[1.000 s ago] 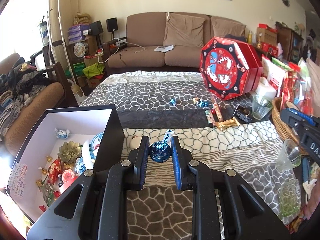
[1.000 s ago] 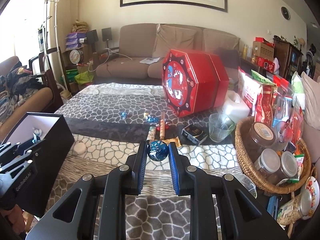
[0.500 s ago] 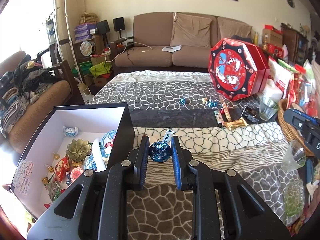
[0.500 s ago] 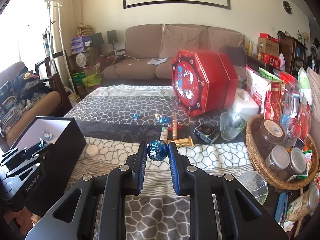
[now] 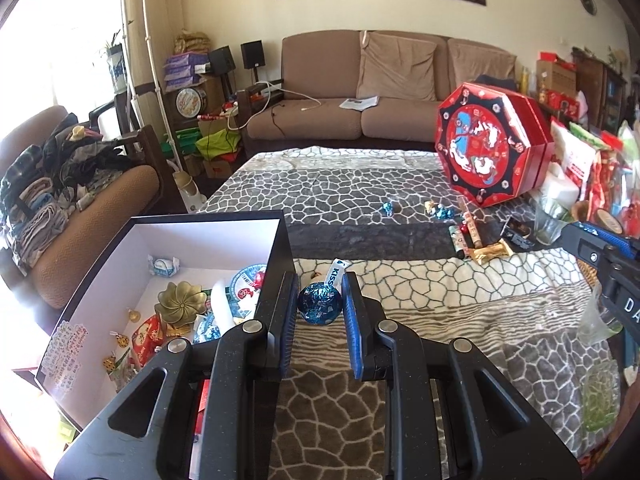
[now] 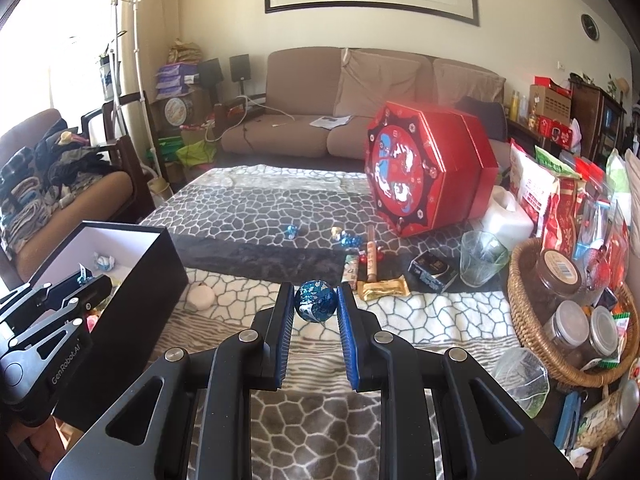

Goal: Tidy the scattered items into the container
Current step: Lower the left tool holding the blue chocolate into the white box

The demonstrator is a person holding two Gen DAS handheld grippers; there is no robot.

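Note:
My left gripper (image 5: 319,304) is shut on a blue foil chocolate (image 5: 319,309) with a white paper tag, held just right of the black box (image 5: 200,220). The box is white inside and holds several sweets and a gold flower piece (image 5: 182,300). My right gripper (image 6: 316,304) is shut on another blue foil chocolate (image 6: 315,301) above the patterned tablecloth. The box (image 6: 132,252) and my left gripper (image 6: 86,280) show at the left of the right wrist view. Loose sweets lie farther back: a blue one (image 6: 290,231), a blue and gold pair (image 6: 347,237), stick packets (image 6: 372,260) and a gold bar (image 6: 383,289).
A red octagonal gift box (image 6: 428,172) stands tilted at the back right. A glass (image 6: 482,256), a small dark packet (image 6: 434,271), a wicker basket (image 6: 560,372) of jars and snack bags (image 6: 568,200) crowd the right side. A white round sweet (image 6: 201,297) lies by the box.
Both grippers have drawn back and to the left with their chocolates held. The box interior shows more fully under my left gripper.

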